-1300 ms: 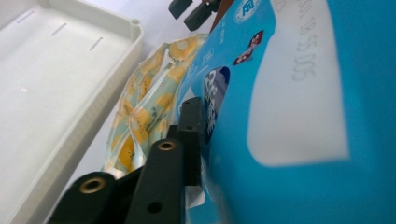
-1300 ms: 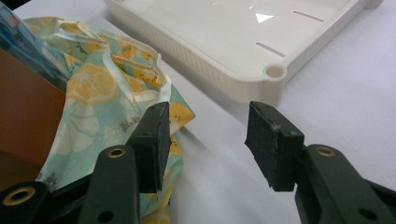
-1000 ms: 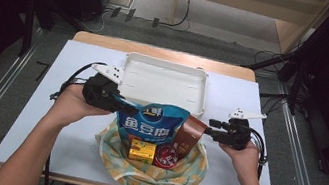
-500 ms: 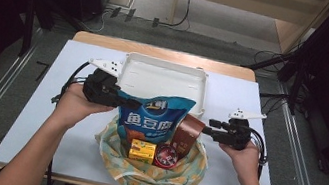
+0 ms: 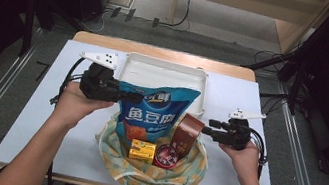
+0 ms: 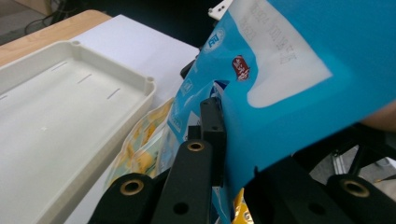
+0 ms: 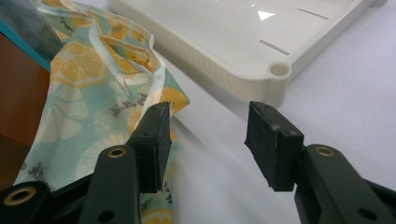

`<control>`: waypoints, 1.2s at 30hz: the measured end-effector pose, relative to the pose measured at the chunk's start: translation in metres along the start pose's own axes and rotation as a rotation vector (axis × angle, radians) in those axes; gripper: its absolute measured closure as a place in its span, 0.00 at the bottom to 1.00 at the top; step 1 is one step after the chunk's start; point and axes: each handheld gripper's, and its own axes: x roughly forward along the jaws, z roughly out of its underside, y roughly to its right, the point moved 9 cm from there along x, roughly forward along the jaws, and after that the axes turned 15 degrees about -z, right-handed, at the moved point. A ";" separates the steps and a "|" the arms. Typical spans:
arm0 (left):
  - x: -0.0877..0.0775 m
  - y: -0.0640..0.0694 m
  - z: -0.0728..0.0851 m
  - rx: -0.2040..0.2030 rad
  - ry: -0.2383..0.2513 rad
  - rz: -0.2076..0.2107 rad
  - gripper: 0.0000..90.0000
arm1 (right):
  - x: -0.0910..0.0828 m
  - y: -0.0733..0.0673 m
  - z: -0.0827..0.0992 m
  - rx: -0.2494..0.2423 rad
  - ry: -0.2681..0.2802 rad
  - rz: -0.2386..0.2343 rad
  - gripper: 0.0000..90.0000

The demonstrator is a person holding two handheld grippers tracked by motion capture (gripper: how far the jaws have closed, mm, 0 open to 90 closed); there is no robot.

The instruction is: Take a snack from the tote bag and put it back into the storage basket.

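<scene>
High view shows my left gripper [image 5: 123,97] clamped on the edge of a blue snack bag [image 5: 154,113], which I hold upright above a lemon-print cloth bag [image 5: 149,173] that sits open on the desk [image 5: 36,121]. My left hand [image 5: 74,105] wraps the gripper body, with its cable trailing off to the side. The snack bag stands tilted a little, its lower end down inside the cloth bag's mouth and its top edge in front of the white tray [image 5: 166,72] at the back of the desk. Inside the cloth bag I see a brown box [image 5: 187,136] leaning just beside the snack bag, a small yellow box [image 5: 141,150] and a round red tin [image 5: 167,156] touching each other at the front.

Left gripper view has my black jaws pinched together on the snack bag's [image 6: 289,79] side seam, the white tray [image 6: 60,121] off to one side and the cloth bag [image 6: 144,149] below.

My right gripper [image 5: 207,128] sits level at the cloth bag's rim, near the brown box, in my right hand [image 5: 242,159]. Right gripper view shows its jaws standing apart with nothing between them; one pad [image 7: 156,140] lies against the cloth bag's [image 7: 88,116] fabric edge, the other [image 7: 271,140] over the bare desk [image 7: 341,107], with a corner of the white tray [image 7: 261,79] just ahead
</scene>
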 end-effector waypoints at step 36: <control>-0.055 -0.022 -0.044 0.010 0.020 -0.161 1.00 | 0.001 -0.001 -0.001 0.011 0.007 -0.013 0.57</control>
